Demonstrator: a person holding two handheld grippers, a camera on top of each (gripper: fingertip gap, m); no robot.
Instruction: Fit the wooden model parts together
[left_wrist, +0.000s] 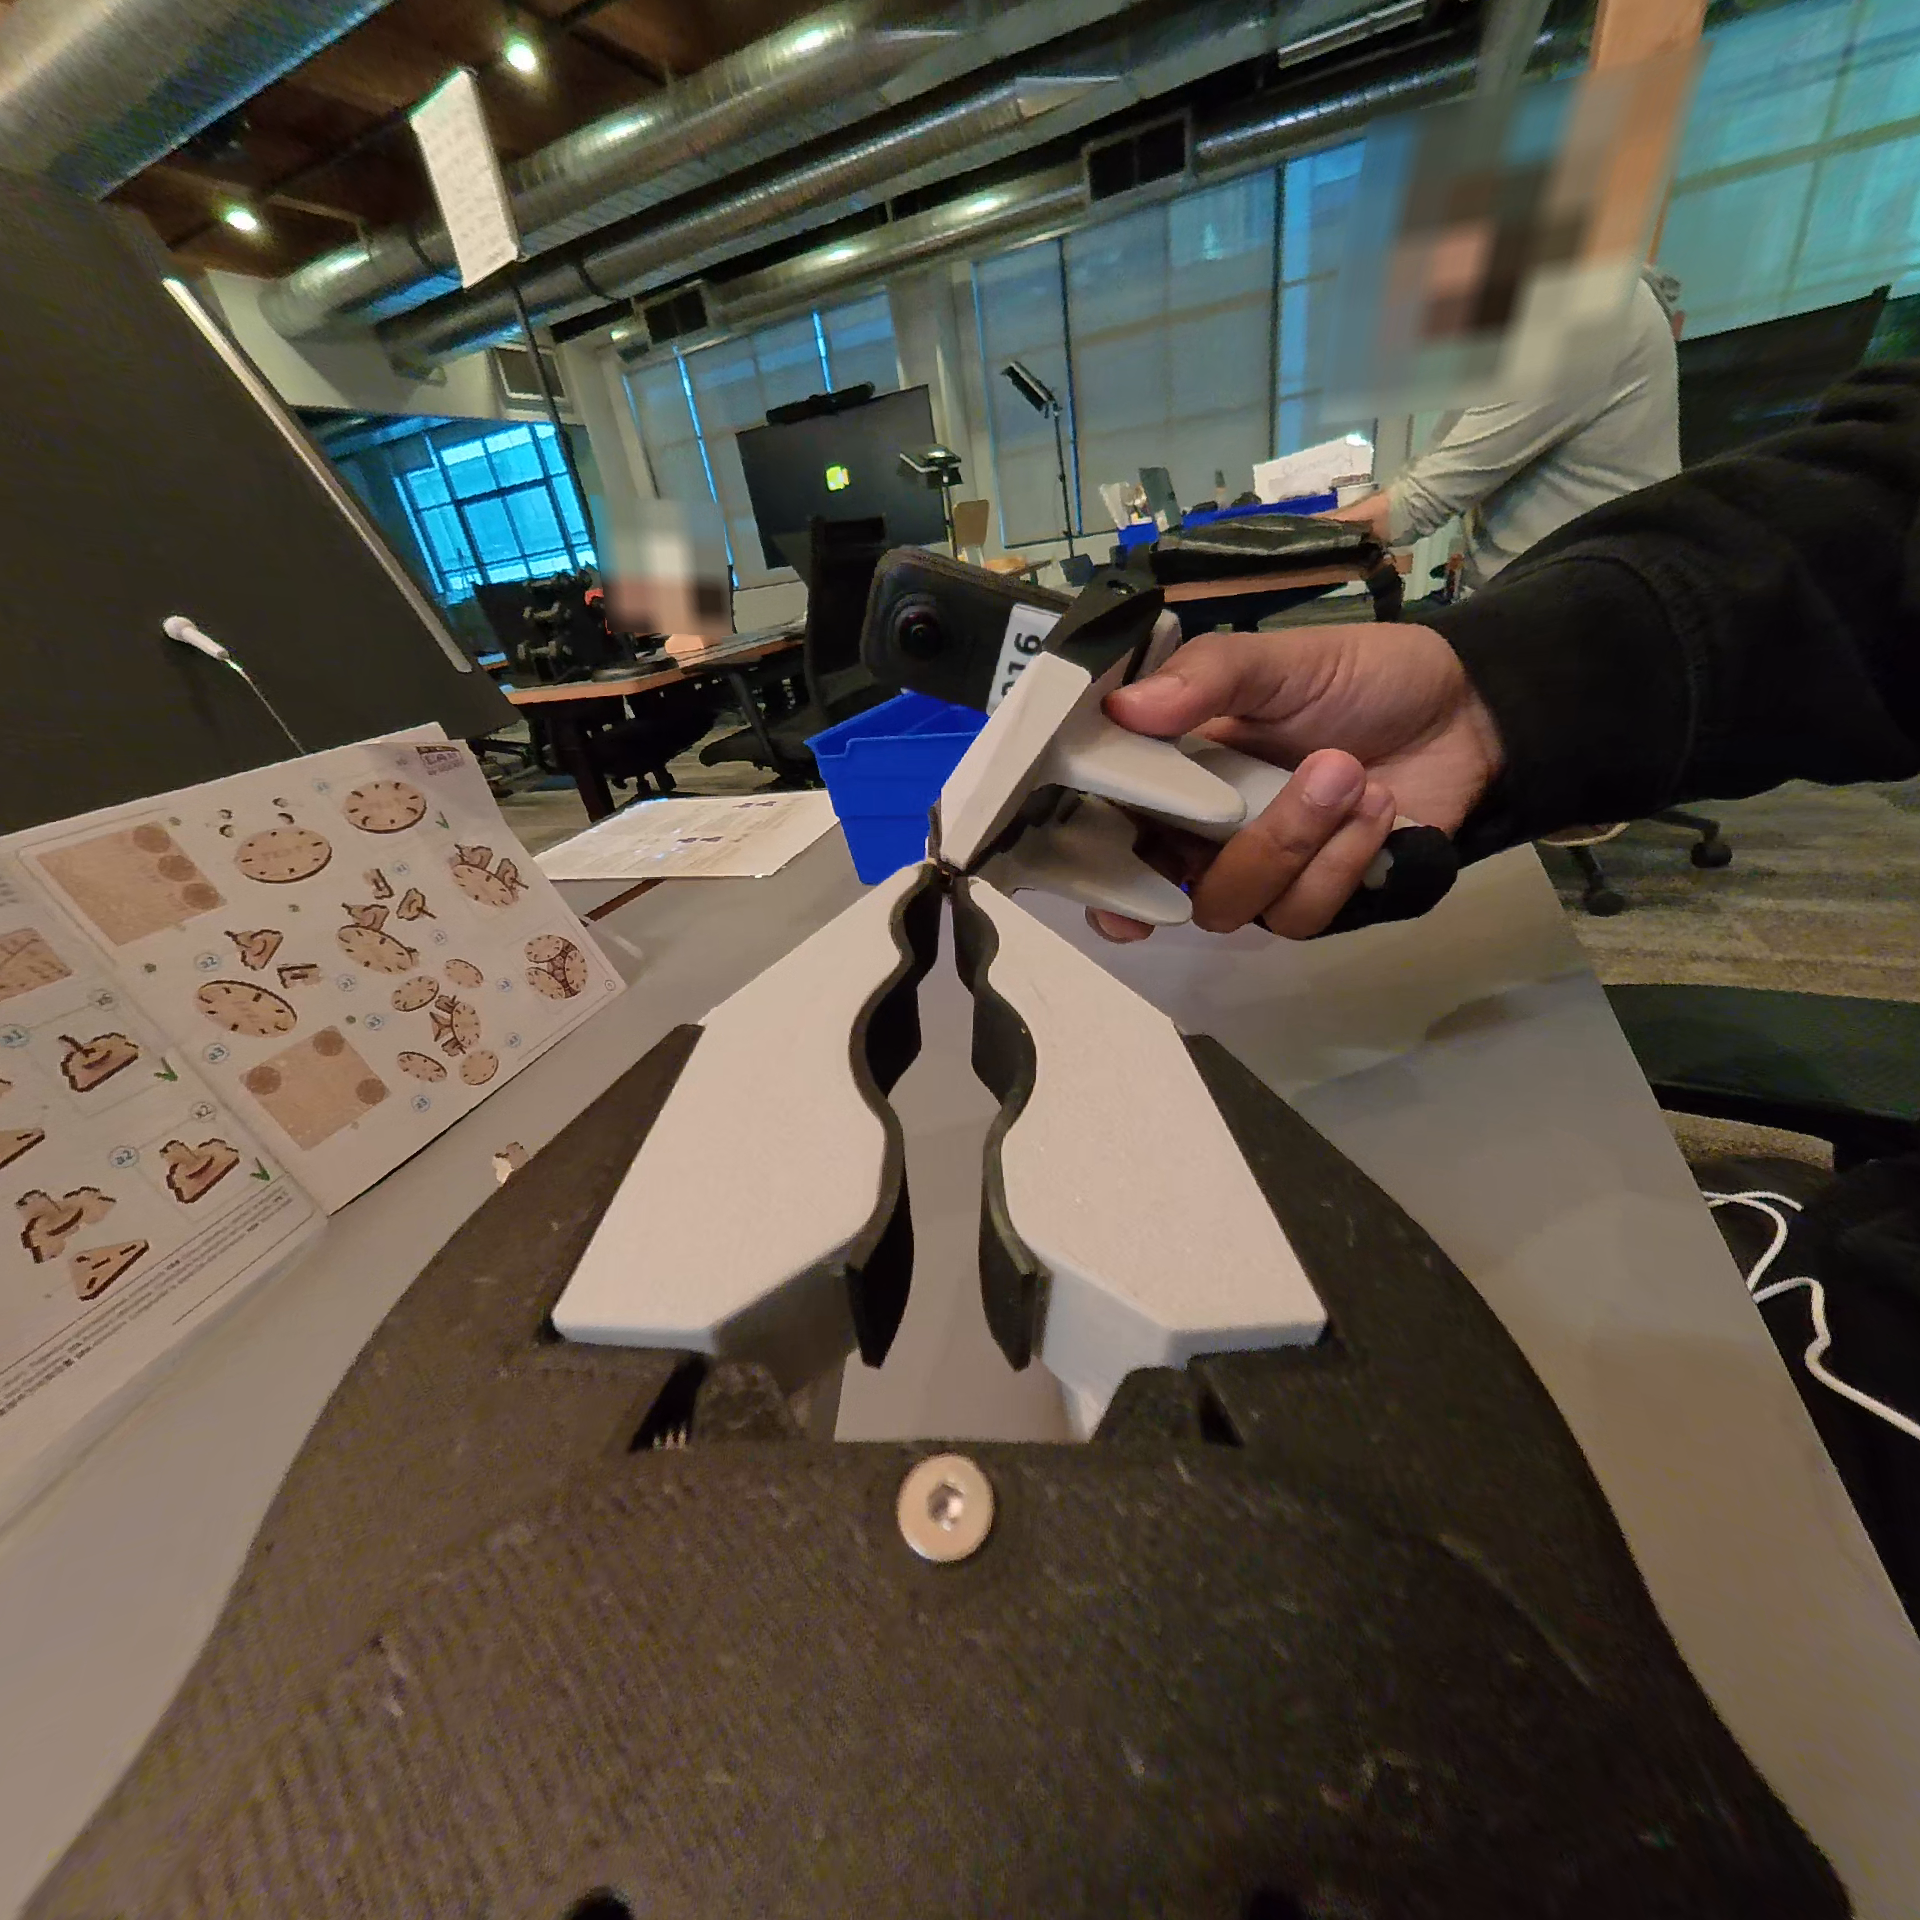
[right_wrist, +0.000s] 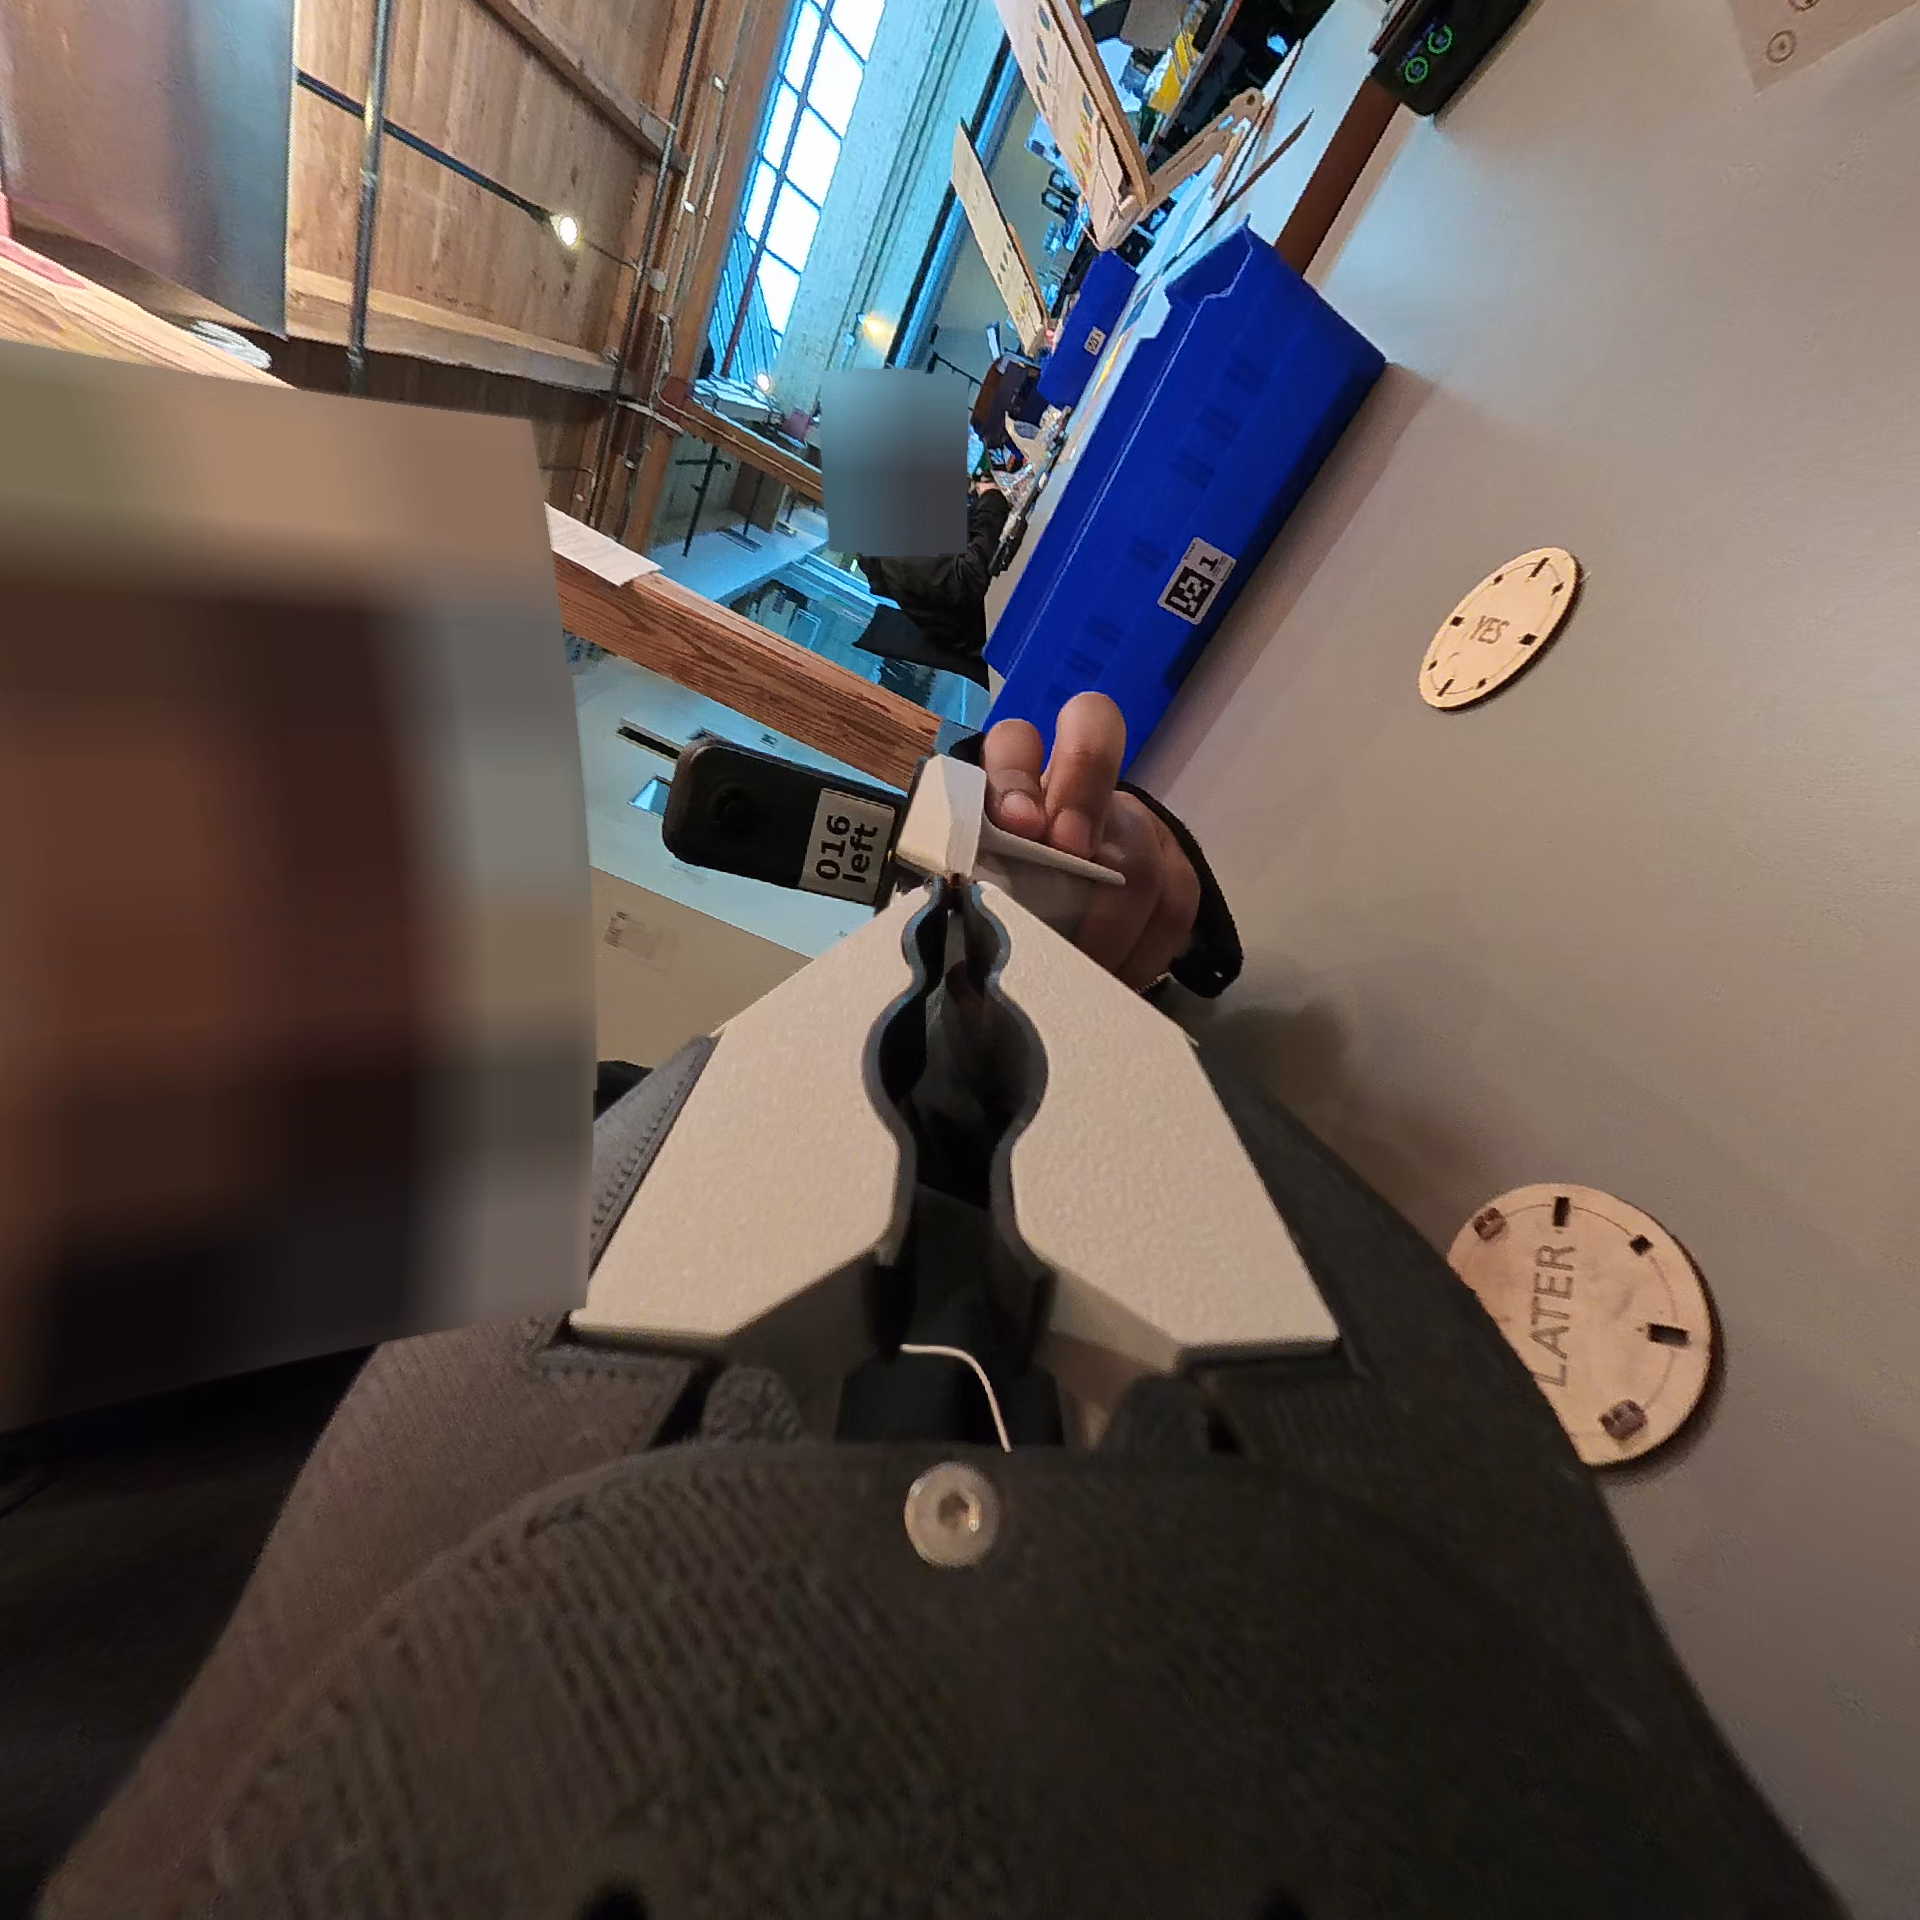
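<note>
left gripper (left_wrist: 943, 875): clenched, tips pinching a tiny dark bit, too small to tell what it is
right gripper (right_wrist: 951, 885): clenched too, nose to nose with the left one at that same bit
blue bin (left_wrist: 883, 774): just behind the touching tips
instruction sheet (left_wrist: 260, 966): well left of the bin
wooden discs (right_wrist: 1496, 629): on the grey table (right_wrist: 1714, 935), beside the bin

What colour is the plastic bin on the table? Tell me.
Bright blue. The bin shows best in the right wrist view, lying beside the grey table.
</note>
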